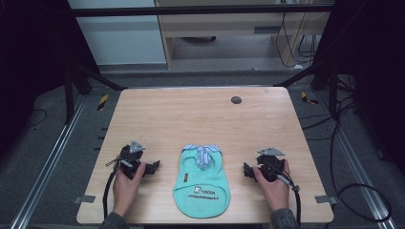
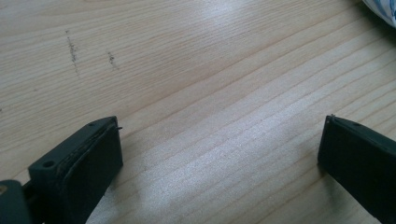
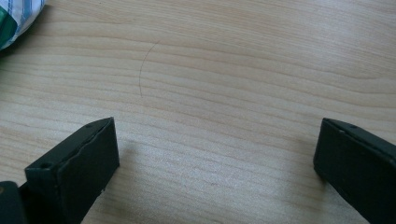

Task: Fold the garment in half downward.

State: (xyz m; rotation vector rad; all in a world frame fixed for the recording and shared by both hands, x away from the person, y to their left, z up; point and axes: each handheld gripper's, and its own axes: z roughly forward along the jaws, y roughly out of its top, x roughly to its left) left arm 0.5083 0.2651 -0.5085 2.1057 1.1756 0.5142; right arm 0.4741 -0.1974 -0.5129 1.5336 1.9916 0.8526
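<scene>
- Fingers [image 2: 74,172] of the left gripper [image 1: 154,168] stand wide apart over bare wood, nothing between them; the left gripper view catches a corner of striped cloth at its top right edge.
- Fingers [image 3: 72,170] of the right gripper [image 1: 246,171] are likewise spread wide and empty, with a scrap of the striped collar and green cloth at the top left corner of the right gripper view.
- Each tool rests low at the surface [image 1: 191,119], held by the person's left hand [image 1: 128,183] and right hand [image 1: 273,183], one on either side of the garment and apart from it.
- Between them lies the small mint-green pet shirt [image 1: 201,183], spread flat near the front edge of the surface, its blue-and-white striped collar and tie [image 1: 203,153] pointing away from the person, printed lettering near the hem.
- Judged from this: the work on the shirt has not begun. The cloth lies unfolded and untouched, so reaching in, gripping and whatever handling of the garment is intended all remain ahead.
- A dark round cap [image 1: 236,100] sits far back on the surface, well apart from the shirt.
</scene>
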